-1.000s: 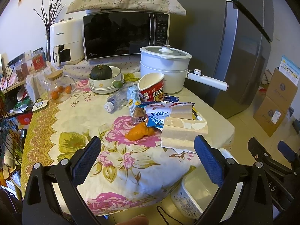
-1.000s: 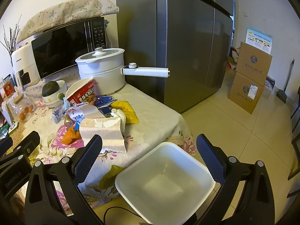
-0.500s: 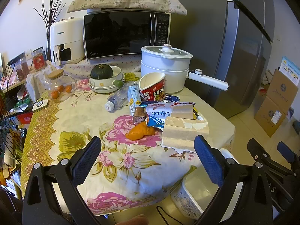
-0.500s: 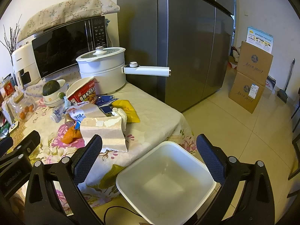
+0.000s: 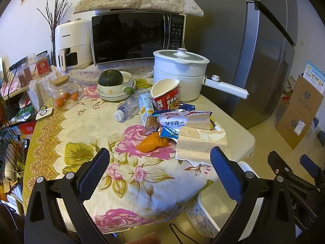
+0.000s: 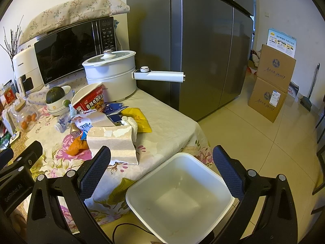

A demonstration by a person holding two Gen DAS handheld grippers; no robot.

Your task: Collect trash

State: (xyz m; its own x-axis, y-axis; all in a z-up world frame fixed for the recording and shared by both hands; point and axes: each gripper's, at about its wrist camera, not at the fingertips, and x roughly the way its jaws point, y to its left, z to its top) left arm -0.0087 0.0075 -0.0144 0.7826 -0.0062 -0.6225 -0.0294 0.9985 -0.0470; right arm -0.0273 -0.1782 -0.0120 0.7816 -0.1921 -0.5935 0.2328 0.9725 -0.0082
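A pile of trash lies on the floral tablecloth: torn cardboard (image 5: 200, 143) (image 6: 112, 142), orange peel (image 5: 152, 142) (image 6: 76, 147), a blue-white wrapper (image 5: 172, 125), a milk carton (image 5: 145, 107), a plastic bottle (image 5: 127, 108), a red noodle cup (image 5: 166, 96) (image 6: 90, 99) and a yellow packet (image 6: 138, 119). A white bin (image 6: 178, 199) (image 5: 215, 209) stands on the floor by the table's corner. My left gripper (image 5: 160, 174) is open and empty, short of the table's near edge. My right gripper (image 6: 161, 174) is open and empty above the bin.
A white pot (image 5: 178, 75) with a long handle (image 6: 160, 75), a bowl with a squash (image 5: 113, 85), a glass jar (image 5: 65, 95), a microwave (image 5: 136, 36) and an air fryer (image 5: 71, 44) stand at the back. A fridge (image 6: 203, 40) and cardboard boxes (image 6: 270, 85) stand to the right.
Both grippers have crept very slightly forward; the views have hardly shifted. Nothing on the table has moved.
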